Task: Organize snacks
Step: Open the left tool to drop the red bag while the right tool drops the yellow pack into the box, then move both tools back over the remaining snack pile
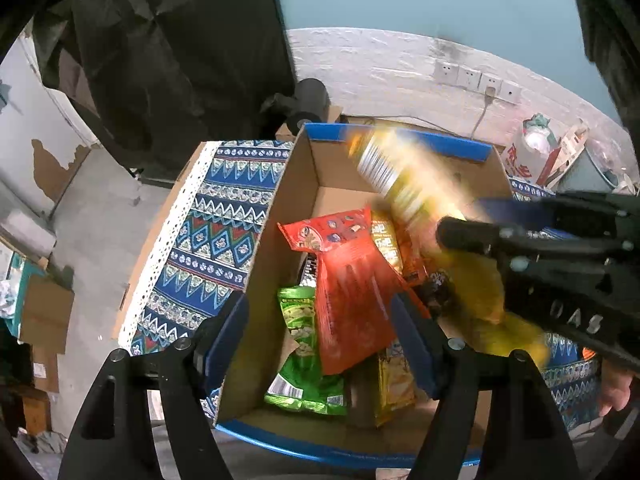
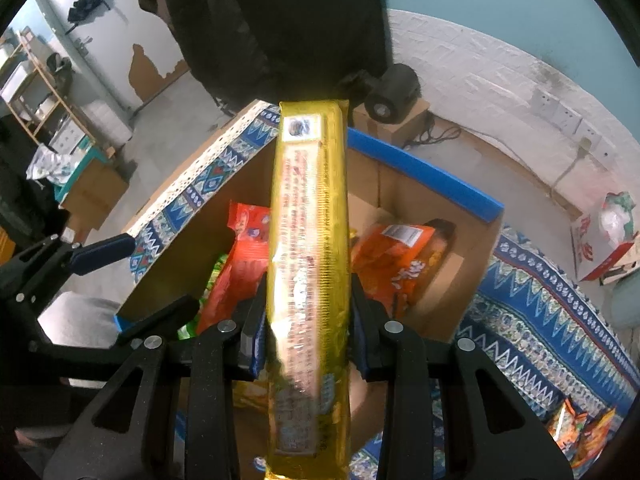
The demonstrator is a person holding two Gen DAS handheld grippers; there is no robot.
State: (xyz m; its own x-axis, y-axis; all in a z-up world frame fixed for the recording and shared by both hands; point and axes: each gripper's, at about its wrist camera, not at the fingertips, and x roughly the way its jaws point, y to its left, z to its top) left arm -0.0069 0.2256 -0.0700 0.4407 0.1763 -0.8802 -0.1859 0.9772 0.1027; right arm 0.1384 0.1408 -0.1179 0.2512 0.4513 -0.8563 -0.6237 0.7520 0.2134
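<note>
Right gripper (image 2: 308,340) has its jaws clenched on the long gold snack packet (image 2: 308,240), pads pressing both sides, the packet poking straight out over the cardboard box (image 2: 424,192). Left gripper (image 1: 320,340) hangs above the same box with jaws released, nothing between them. Below them, inside the box, lies the red snack bag (image 1: 348,292) on top of the green snack bag (image 1: 300,344), with a yellow pack (image 1: 396,384) beside them. An orange snack bag (image 2: 400,260) lies against the far side. The box sits on the bench under a blue patterned cloth (image 1: 208,240), by its left edge. More small packets (image 2: 580,428) lie on the cloth at the near right.
</note>
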